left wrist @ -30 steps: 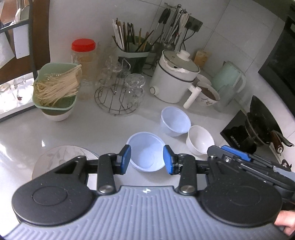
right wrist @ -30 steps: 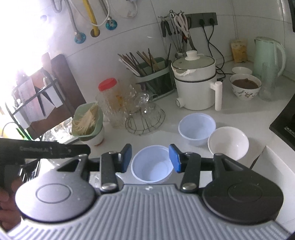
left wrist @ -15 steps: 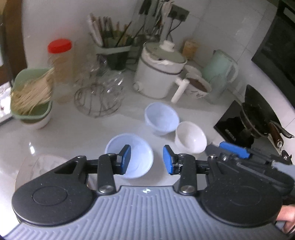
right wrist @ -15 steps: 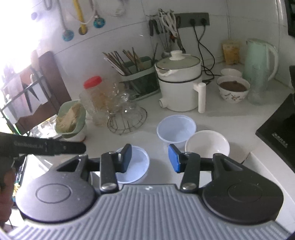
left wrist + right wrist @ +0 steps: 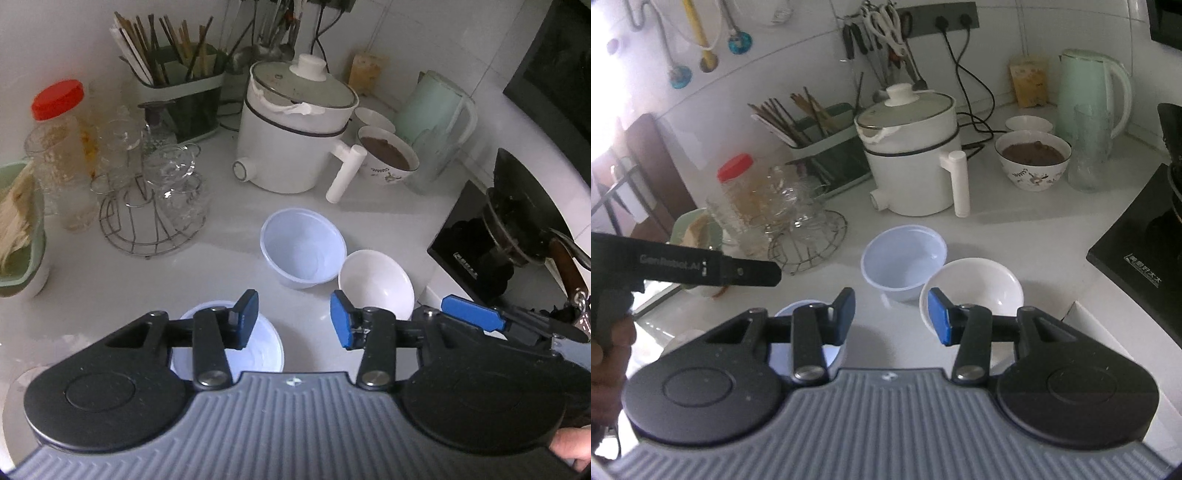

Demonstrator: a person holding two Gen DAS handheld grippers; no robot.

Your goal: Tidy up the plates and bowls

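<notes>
Both views slid right; left claw [image 5: 293,319] opening, empty.

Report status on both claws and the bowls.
Left claw opening, empty; right claw open, empty. Three bowls on counter: two clear plastic bowls, white bowl. Nothing blocking.

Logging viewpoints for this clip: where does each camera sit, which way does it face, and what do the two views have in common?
Left wrist: on the left gripper, angled down over the counter; its jaws are opening with nothing between them. The right gripper and a fingertip show at right.
Right wrist: on the right gripper, aimed down at the white bowl; the person's left hand shows holding its tool.
Shared: the upright clear tub, the white bowl, the electric pot, the kettle.
</notes>
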